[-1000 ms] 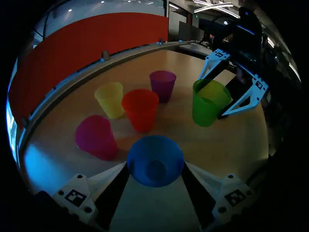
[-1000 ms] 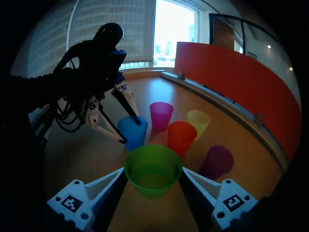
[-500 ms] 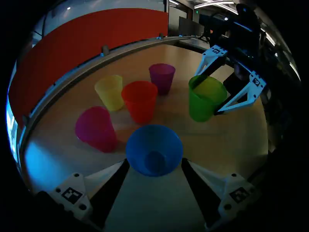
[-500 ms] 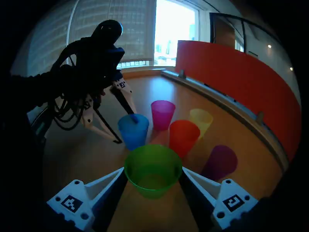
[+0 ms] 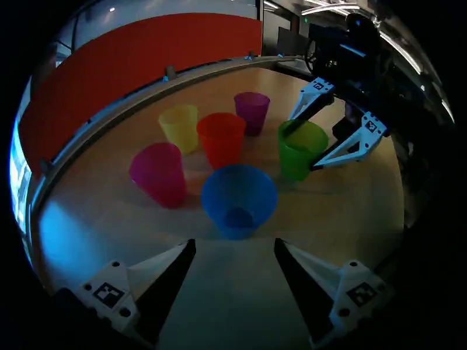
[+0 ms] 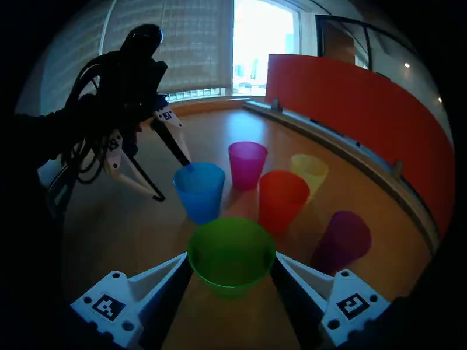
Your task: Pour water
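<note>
A blue cup (image 5: 239, 198) stands upright on the wooden table (image 5: 344, 210), just ahead of my left gripper (image 5: 233, 248), which is open and drawn back from it. In the right gripper view the same blue cup (image 6: 199, 189) stands free, with the left gripper (image 6: 171, 182) beside it on its left. My right gripper (image 6: 232, 259) is shut on a green cup (image 6: 232, 256), held upright. In the left gripper view the green cup (image 5: 300, 149) sits between the right gripper's fingers (image 5: 344, 151).
Several other cups stand close behind: pink (image 5: 159, 172), yellow (image 5: 179, 125), orange (image 5: 222, 137) and purple (image 5: 252, 111). A red partition (image 5: 134, 52) and a rail run along the table's far edge. A person's arm (image 6: 52, 134) holds the left gripper.
My left gripper has let go of the blue cup and drawn back from it; the cup now stands free on the table. The right gripper still holds the green cup.
</note>
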